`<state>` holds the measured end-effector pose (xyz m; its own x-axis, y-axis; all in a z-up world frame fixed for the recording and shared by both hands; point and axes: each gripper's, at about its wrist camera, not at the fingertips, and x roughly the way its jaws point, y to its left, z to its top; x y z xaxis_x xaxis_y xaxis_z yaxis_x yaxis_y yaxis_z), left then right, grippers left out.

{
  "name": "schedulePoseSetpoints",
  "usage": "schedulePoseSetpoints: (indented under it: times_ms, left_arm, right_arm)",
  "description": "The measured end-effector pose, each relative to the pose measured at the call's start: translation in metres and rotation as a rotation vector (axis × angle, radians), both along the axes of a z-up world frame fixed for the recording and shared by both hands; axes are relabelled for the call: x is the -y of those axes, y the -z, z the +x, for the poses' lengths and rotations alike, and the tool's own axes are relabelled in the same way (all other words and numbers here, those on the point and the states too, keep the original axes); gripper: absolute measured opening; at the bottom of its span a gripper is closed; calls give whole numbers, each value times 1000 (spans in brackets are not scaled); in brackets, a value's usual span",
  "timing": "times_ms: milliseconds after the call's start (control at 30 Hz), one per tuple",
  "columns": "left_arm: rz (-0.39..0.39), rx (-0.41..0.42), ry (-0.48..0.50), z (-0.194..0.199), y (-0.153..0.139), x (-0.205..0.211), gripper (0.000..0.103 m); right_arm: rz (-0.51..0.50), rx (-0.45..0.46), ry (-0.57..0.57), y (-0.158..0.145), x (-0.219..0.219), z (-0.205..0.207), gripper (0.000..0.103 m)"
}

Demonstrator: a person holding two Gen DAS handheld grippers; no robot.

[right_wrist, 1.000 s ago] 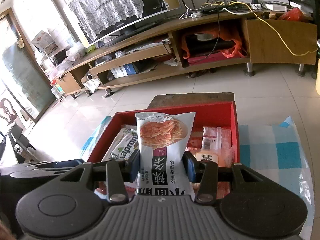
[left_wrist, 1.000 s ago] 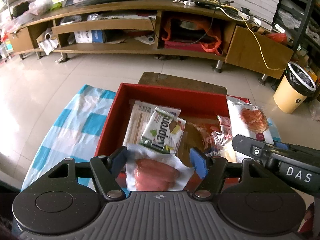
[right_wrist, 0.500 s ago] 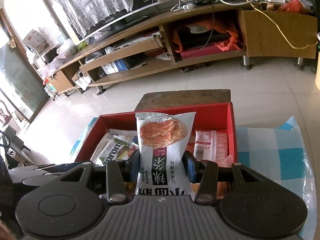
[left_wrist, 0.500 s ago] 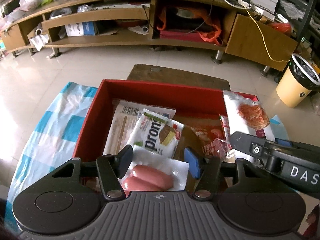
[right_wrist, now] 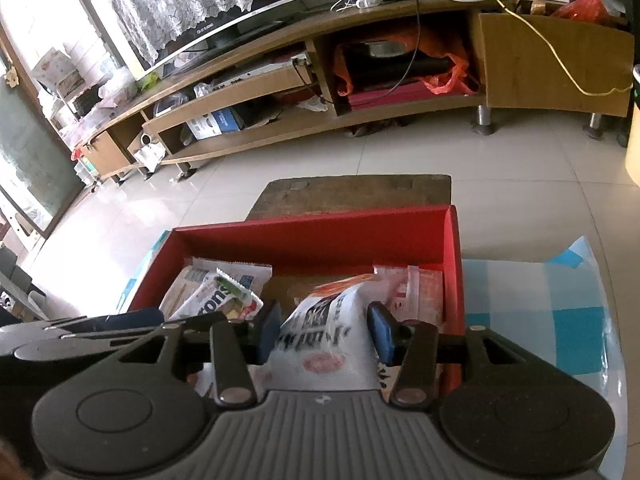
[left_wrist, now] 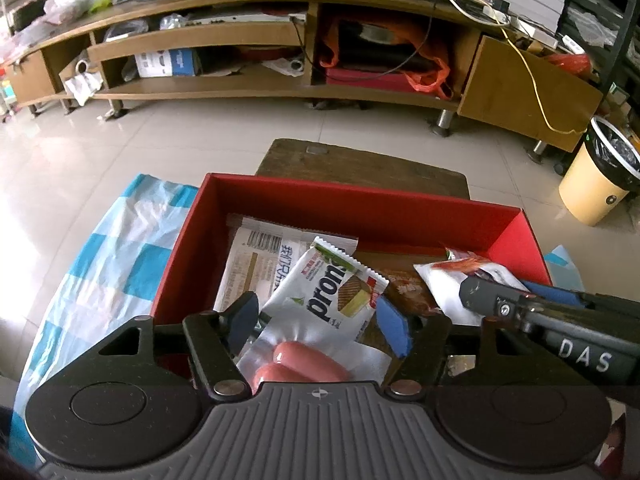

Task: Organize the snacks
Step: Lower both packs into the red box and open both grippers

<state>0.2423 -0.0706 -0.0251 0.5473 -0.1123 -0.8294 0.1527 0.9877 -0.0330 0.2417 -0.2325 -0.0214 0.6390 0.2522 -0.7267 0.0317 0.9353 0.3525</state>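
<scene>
My worry is the release. The left hand-held gripper (left_wrist: 318, 318) is opening over the red box (left_wrist: 360, 206), and the sausage pack (left_wrist: 304, 364) lies loose between its fingers, pads clear of it; it rests partly on the wafer pack (left_wrist: 340, 296), so it could slide or tip that pack aside. The right hand-held gripper (right_wrist: 324, 330) is opening too, with the noodle bag (right_wrist: 332, 320) between its fingers; I cannot tell whether the pads touch it. That bag leans inside the box near its right wall, so if I pull back carelessly it may catch a finger and drag out over the rim.

The box sits on a surface under a blue-checked cloth (left_wrist: 108, 256). Beyond the box are a dark wooden stool (left_wrist: 360, 164), pale floor tiles and a long wooden TV stand (left_wrist: 260, 36); a yellow bin (left_wrist: 596, 188) stands far right of the box.
</scene>
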Motion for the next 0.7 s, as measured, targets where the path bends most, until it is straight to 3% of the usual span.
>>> schedulePoseSetpoints:
  times_ms: [333,700]
  left_arm:
    - [7,23,-8,-6,-9,-3,83]
    - [16,38,-25,-14,-16,-11,85]
  right_arm:
    - [-9,33,25,-8,3,-3,51]
    - [-12,36,5,-14,-4,-9,51]
